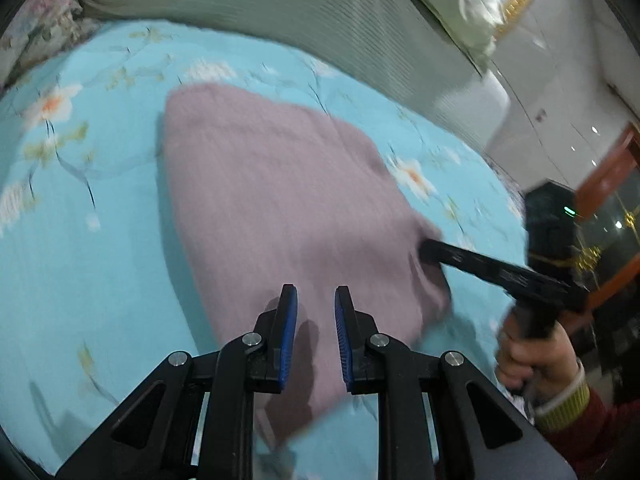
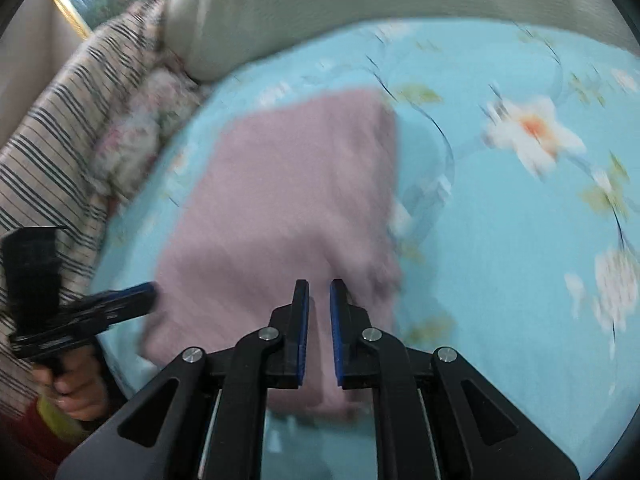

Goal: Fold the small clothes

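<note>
A mauve knitted garment (image 1: 280,184) lies folded on a light blue floral bedspread (image 1: 80,240); it also shows in the right wrist view (image 2: 288,200). My left gripper (image 1: 316,300) hovers over the garment's near edge, jaws slightly apart with cloth seen between them. My right gripper (image 2: 319,292) is over the garment's near right corner, jaws narrowly apart, cloth seen in the gap. Each gripper shows in the other's view: the right one (image 1: 432,250) at the garment's right edge, the left one (image 2: 148,296) at its left edge. Both views are blurred.
A grey-green ribbed cushion (image 1: 280,12) runs along the far side of the bed. A striped blanket (image 2: 60,120) and a floral pillow (image 2: 136,136) lie at the left. White cabinets (image 1: 560,80) stand beyond the bed's right edge.
</note>
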